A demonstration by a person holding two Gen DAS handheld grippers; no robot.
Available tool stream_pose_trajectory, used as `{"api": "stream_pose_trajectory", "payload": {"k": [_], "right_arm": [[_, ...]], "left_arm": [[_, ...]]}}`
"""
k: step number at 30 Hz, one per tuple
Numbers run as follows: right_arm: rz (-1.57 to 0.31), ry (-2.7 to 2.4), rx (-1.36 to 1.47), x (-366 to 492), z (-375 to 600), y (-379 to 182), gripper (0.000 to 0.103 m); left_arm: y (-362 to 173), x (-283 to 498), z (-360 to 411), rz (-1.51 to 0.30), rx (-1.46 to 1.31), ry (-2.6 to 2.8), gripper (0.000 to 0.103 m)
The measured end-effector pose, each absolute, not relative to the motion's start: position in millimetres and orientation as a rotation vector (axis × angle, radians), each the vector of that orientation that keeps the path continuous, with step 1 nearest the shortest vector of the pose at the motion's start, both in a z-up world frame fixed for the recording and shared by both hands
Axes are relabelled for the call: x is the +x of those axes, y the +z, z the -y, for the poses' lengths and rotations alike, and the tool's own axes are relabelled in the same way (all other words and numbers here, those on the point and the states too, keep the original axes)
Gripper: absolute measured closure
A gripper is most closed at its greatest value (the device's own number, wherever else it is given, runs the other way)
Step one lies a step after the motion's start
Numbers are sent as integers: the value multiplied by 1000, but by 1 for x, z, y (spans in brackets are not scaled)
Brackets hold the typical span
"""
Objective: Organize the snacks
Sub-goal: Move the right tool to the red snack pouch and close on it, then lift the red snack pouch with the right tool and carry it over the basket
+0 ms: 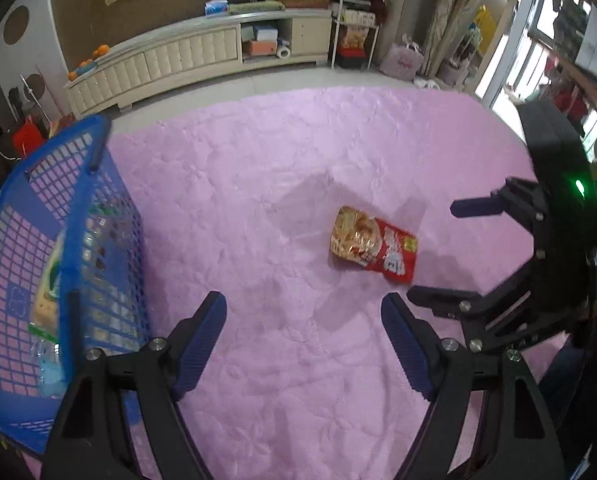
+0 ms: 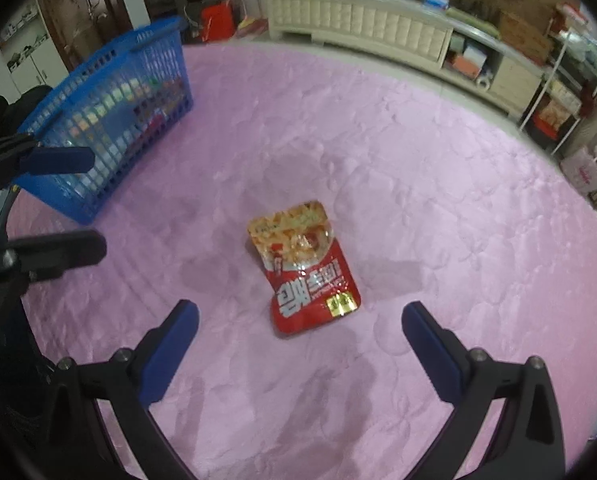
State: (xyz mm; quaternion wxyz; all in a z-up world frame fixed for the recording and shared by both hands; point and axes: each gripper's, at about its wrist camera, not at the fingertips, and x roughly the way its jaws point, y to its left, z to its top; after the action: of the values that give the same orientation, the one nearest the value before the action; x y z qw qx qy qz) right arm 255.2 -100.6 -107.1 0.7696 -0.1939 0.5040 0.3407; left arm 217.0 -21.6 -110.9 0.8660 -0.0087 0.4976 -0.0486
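A red and orange snack packet [image 1: 372,246] lies flat on the pink rug; it also shows in the right wrist view [image 2: 304,266]. My left gripper [image 1: 303,310] is open and empty, above the rug, short of the packet and left of it. My right gripper [image 2: 300,320] is open and empty, just in front of the packet's near end; in the left wrist view it shows at the right [image 1: 430,250]. A blue mesh basket [image 1: 98,152] at the left holds several snack packs; it shows in the right wrist view [image 2: 110,60] too.
The pink rug [image 1: 282,152] covers the floor. A long cream cabinet [image 1: 190,56] stands along the far wall, a metal shelf rack [image 1: 354,20] beside it. A red box [image 2: 217,20] and pink bag [image 2: 582,170] sit off the rug.
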Motion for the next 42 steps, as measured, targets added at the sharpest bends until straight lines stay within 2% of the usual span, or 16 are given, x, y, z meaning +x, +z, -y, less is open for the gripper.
{"api": "stream_pose_trajectory", "payload": {"k": [11, 14, 15, 16, 21, 23, 27, 30, 34, 42], "right_arm": [[-1087, 820, -498, 283, 83, -149, 9], [-1048, 829, -532, 281, 79, -147, 24], [-1036, 836, -516, 281, 80, -144, 39], [-1028, 831, -507, 281, 81, -142, 47], [-1041, 869, -475, 273, 91, -141, 54], [-1042, 877, -483, 267, 89, -140, 66], [-1090, 859, -489, 262, 87, -138, 71], [-1081, 852, -479, 257, 88, -134, 81], [-1058, 812, -470, 253, 94, -125, 86], [-975, 806, -451, 230, 89, -71, 87]], "left_arm": [[-149, 240, 18, -1129, -11, -94, 25], [-154, 242, 16, -1146, -6, -94, 25], [-156, 243, 16, -1151, -6, -91, 25], [-158, 244, 15, -1154, -10, -88, 25], [-162, 245, 12, -1161, -46, -76, 25], [-163, 242, 12, -1161, -56, -75, 25], [-162, 234, 15, -1159, -49, -88, 25], [-160, 232, 19, -1147, -17, -78, 25], [-148, 224, 23, -1123, -36, -90, 25], [-107, 203, 15, -1032, -39, -70, 25]]}}
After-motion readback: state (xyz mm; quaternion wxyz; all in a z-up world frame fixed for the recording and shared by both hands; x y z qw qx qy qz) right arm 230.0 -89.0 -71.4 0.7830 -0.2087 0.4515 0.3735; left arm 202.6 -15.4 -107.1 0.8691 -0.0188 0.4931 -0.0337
